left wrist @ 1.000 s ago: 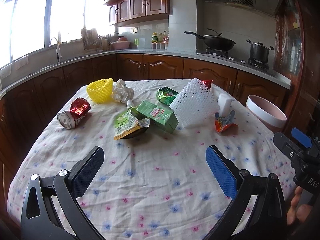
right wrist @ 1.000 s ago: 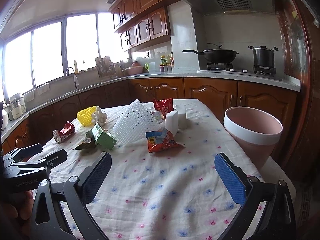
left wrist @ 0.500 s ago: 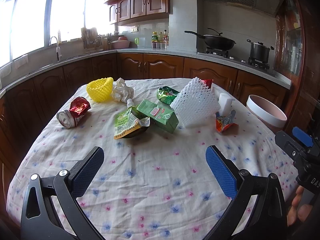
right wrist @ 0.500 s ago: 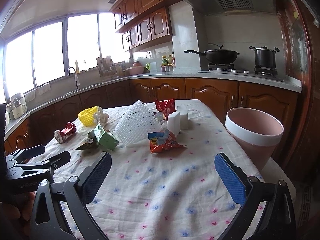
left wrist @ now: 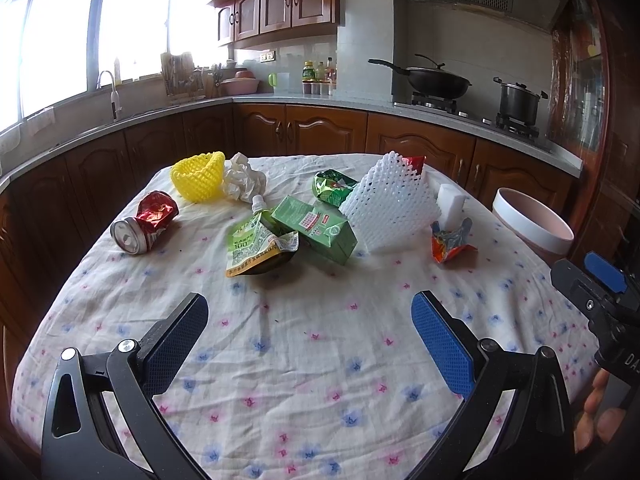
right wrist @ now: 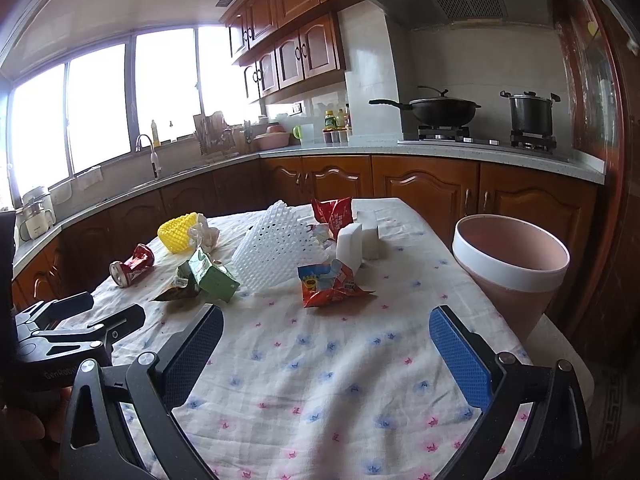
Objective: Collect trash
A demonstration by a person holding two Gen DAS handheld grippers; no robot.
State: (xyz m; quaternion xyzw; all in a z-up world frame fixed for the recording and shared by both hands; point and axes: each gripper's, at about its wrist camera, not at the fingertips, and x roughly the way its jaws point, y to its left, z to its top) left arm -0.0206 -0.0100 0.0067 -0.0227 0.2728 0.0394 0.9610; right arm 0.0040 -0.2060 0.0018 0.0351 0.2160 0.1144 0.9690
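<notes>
Trash lies across the far half of the floral tablecloth [left wrist: 304,360]: a crushed red can [left wrist: 145,223], a yellow foam net [left wrist: 199,176], crumpled white paper [left wrist: 243,178], a green drink pouch [left wrist: 256,246], a green carton [left wrist: 316,228], a white foam mesh [left wrist: 390,204] and an orange snack wrapper [left wrist: 450,240]. A pink bin [right wrist: 512,270] stands at the table's right edge. My left gripper [left wrist: 310,330] hovers open over the near cloth. My right gripper [right wrist: 326,340] is open too, short of the orange snack wrapper [right wrist: 330,282]. Neither holds anything.
White sponge blocks [right wrist: 358,240] and a red wrapper [right wrist: 332,212] sit behind the white foam mesh [right wrist: 276,248]. Wooden cabinets and a counter with a wok [right wrist: 440,108] and pot [right wrist: 530,110] ring the table. A hand [left wrist: 600,420] holds the right gripper.
Both grippers have crept slightly forward toward the trash, so the items look a little nearer. Both stay open and nothing on the table has moved.
</notes>
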